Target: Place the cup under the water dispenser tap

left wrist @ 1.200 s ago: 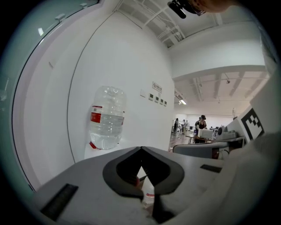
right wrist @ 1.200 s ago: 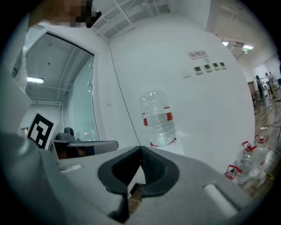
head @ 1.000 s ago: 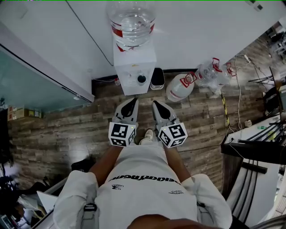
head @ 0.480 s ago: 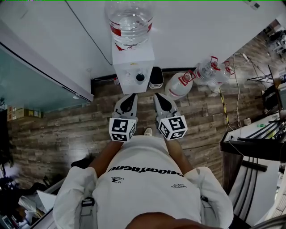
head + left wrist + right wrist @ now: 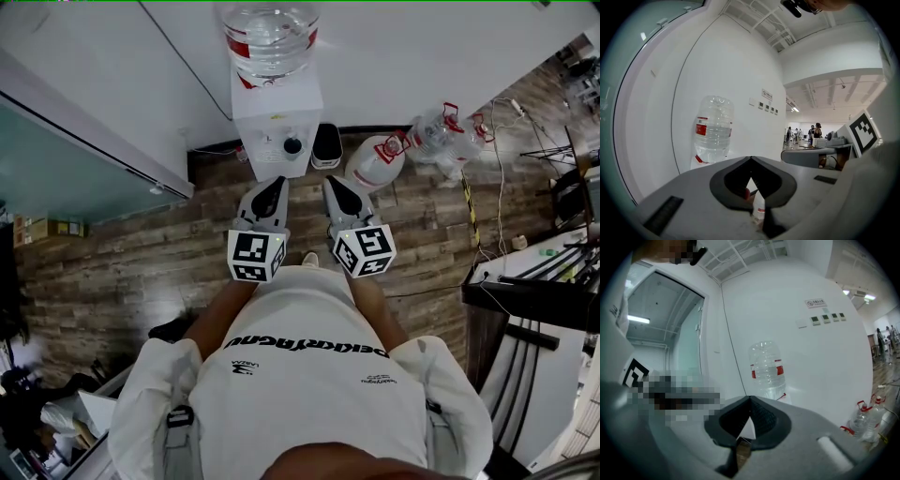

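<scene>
Your left gripper (image 5: 275, 184): jaws together | your right gripper (image 5: 330, 182): jaws together | water dispenser (image 5: 272, 120): near, ahead of both tips | its tap (image 5: 292, 145): beyond the gap between your grippers

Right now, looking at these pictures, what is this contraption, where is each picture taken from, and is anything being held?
No robot: a person holds the left gripper and right gripper, one in each hand. One picture looks down from a head camera; the other two ride on the grippers, looking along their jaws. Both pairs of jaws are shut, holding nothing. Ahead stands a white water dispenser topped by a bottle; spare bottles sit on the wooden floor. No cup shows.
</scene>
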`<state>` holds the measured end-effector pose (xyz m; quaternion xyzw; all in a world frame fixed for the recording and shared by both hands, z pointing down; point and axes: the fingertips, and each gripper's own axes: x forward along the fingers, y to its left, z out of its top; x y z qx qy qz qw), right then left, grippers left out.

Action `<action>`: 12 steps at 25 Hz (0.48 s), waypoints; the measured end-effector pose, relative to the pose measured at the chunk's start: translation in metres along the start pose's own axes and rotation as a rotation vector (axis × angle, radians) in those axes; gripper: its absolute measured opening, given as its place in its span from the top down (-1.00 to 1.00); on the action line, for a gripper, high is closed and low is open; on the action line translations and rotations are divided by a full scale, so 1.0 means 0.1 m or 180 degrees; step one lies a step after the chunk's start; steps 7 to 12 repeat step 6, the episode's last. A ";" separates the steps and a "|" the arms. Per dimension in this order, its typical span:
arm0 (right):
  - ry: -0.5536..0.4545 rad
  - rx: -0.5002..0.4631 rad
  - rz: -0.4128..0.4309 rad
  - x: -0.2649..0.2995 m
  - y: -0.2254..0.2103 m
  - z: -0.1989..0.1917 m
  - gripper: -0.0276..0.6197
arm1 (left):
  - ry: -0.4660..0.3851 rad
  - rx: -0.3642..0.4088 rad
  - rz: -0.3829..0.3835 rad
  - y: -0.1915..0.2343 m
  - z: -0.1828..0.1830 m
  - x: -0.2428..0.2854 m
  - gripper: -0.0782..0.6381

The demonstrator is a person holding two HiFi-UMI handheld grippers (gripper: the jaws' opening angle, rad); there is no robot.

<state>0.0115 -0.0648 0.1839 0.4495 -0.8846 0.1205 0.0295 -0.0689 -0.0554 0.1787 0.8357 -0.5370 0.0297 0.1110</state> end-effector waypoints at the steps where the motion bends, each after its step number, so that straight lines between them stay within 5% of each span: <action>1: 0.0003 -0.0001 0.0003 0.00 0.00 0.00 0.92 | -0.0002 0.0001 -0.0001 0.00 0.00 0.01 0.79; 12: 0.0012 -0.0012 0.0003 0.04 -0.05 -0.04 0.92 | 0.0000 0.0009 -0.0020 -0.01 -0.03 0.06 0.79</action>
